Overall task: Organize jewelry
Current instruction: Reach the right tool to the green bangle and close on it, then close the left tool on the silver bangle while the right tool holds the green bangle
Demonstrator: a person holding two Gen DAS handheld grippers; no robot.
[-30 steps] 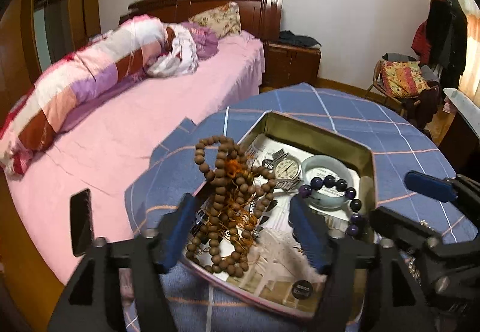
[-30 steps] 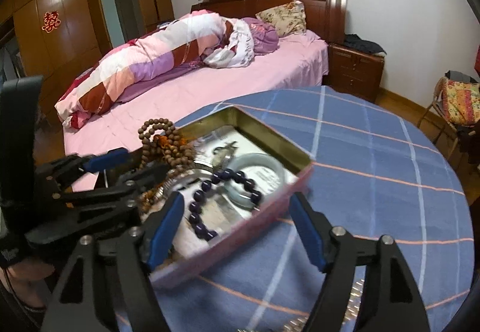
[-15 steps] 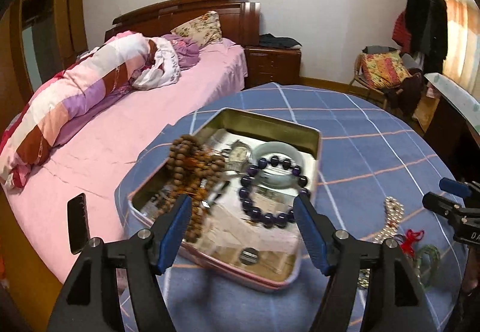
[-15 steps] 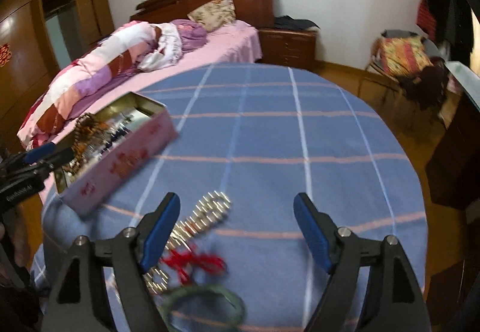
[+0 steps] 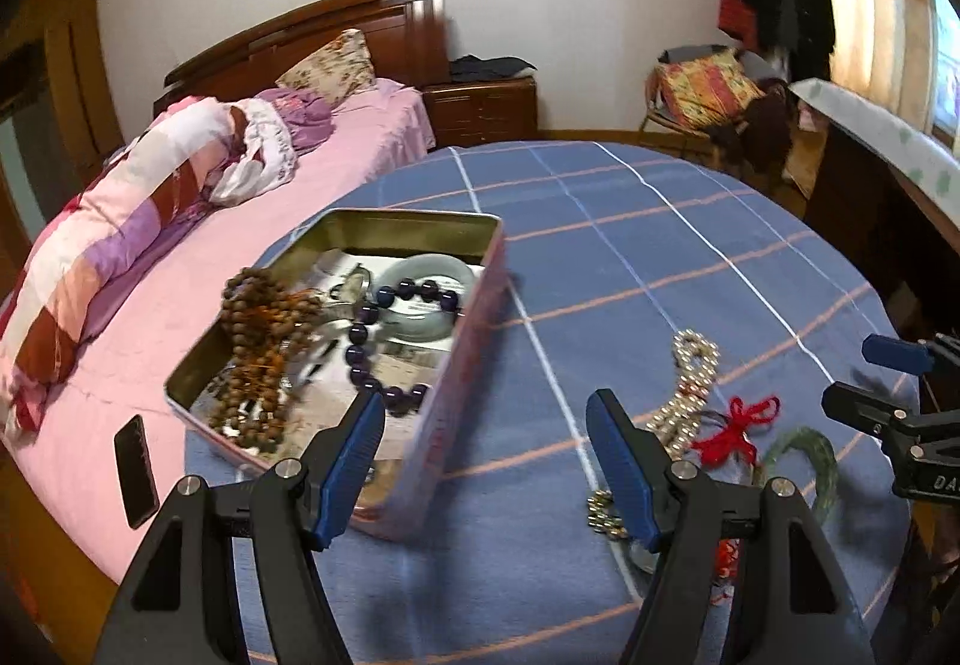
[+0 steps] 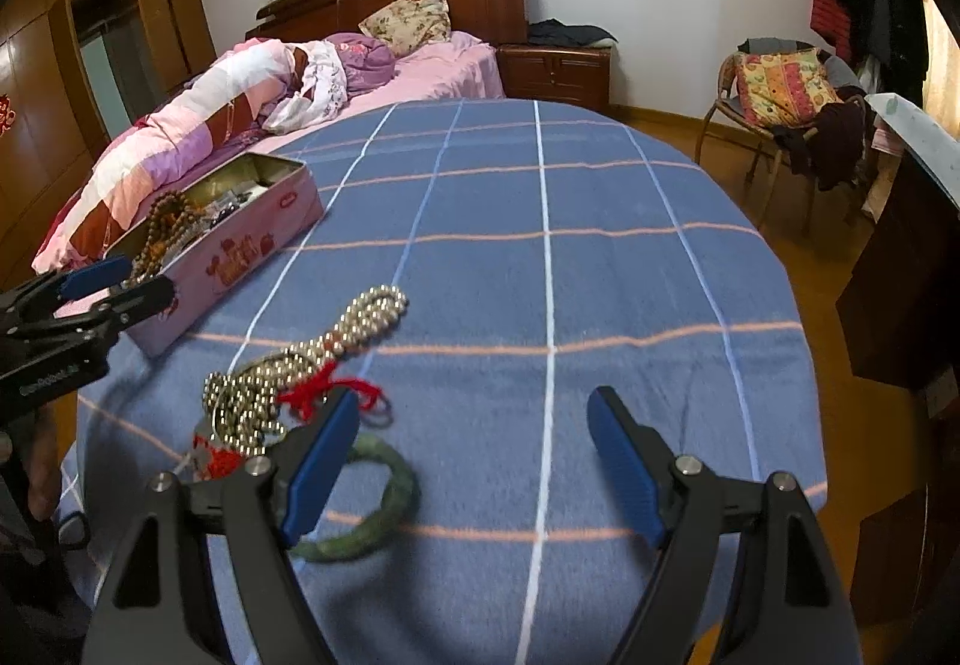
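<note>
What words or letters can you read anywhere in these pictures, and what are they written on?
"DA": white letters on the right gripper body, cut off at the picture's edge.
White lettering on the left gripper body: too blurred to read.
Red printing on the pink side of the tin box: too blurred to read.
Printed paper lining the tin: too small to read.
Red sign on the wooden wardrobe: unreadable.

Partial letters "DA" show on the right hand-held gripper [image 5: 894, 383].
</note>
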